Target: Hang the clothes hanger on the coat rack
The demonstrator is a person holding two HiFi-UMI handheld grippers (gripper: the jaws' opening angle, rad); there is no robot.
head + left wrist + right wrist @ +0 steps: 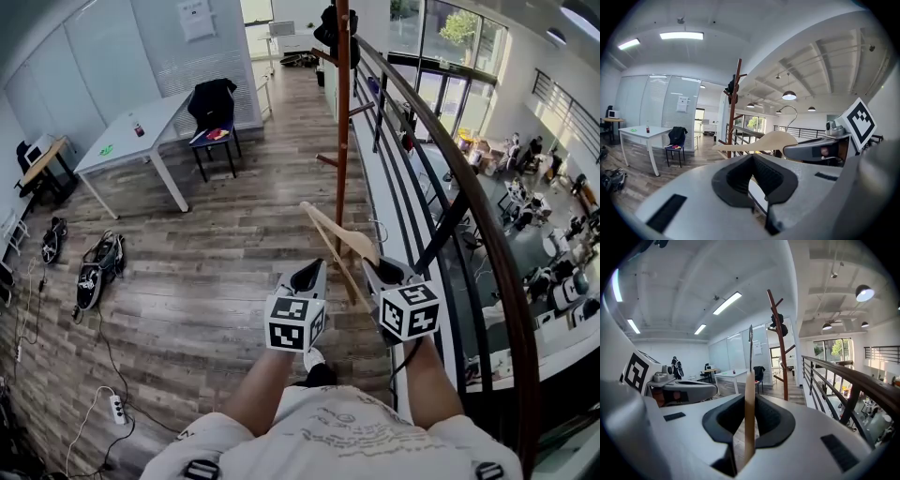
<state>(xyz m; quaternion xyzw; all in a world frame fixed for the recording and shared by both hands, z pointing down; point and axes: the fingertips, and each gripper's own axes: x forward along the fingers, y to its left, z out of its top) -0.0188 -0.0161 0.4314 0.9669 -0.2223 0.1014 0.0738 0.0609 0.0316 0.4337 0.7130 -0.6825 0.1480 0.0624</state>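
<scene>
A light wooden clothes hanger with a metal hook sticks up and to the left from my right gripper, which is shut on its lower end. In the right gripper view the hanger stands edge-on between the pads. The coat rack is a tall brown pole with side pegs, farther ahead beside the railing, apart from the hanger. It also shows as the coat rack. My left gripper is level beside the right one, empty, its jaws a narrow gap apart. From there the hanger and the rack are in sight.
A dark railing with a wooden handrail runs along the right, over a drop to a lower floor. A dark garment hangs at the rack's top. A white table, a chair and bags are on the left.
</scene>
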